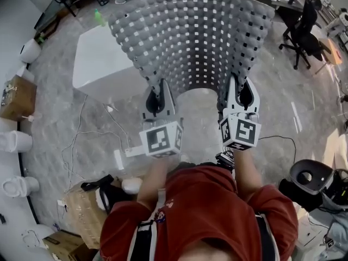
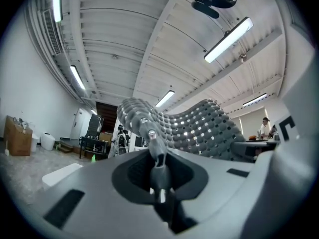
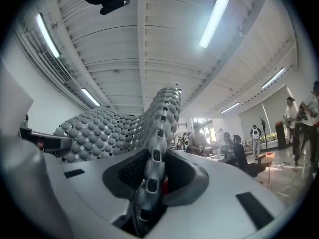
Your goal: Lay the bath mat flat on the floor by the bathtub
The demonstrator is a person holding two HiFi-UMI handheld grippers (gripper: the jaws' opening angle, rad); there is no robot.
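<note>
A grey bath mat [image 1: 190,42] with rows of square holes and round bumps hangs spread out in front of me, held up off the floor by its near edge. My left gripper [image 1: 156,94] is shut on the mat's near left corner, and my right gripper [image 1: 242,91] is shut on the near right corner. In the left gripper view the mat [image 2: 199,128] runs up from between the pinched jaws of the left gripper [image 2: 155,158]. In the right gripper view a thick fold of the mat [image 3: 109,128] fills the right gripper [image 3: 152,168]. The white bathtub [image 1: 103,61] stands on the floor behind the mat's left side.
The floor is grey marbled. Cardboard boxes [image 1: 16,97] and white jugs line the left wall, with loose cables [image 1: 81,140] lying nearby. A black office chair [image 1: 304,31] and desks stand at the far right. People [image 3: 299,118] stand in the background.
</note>
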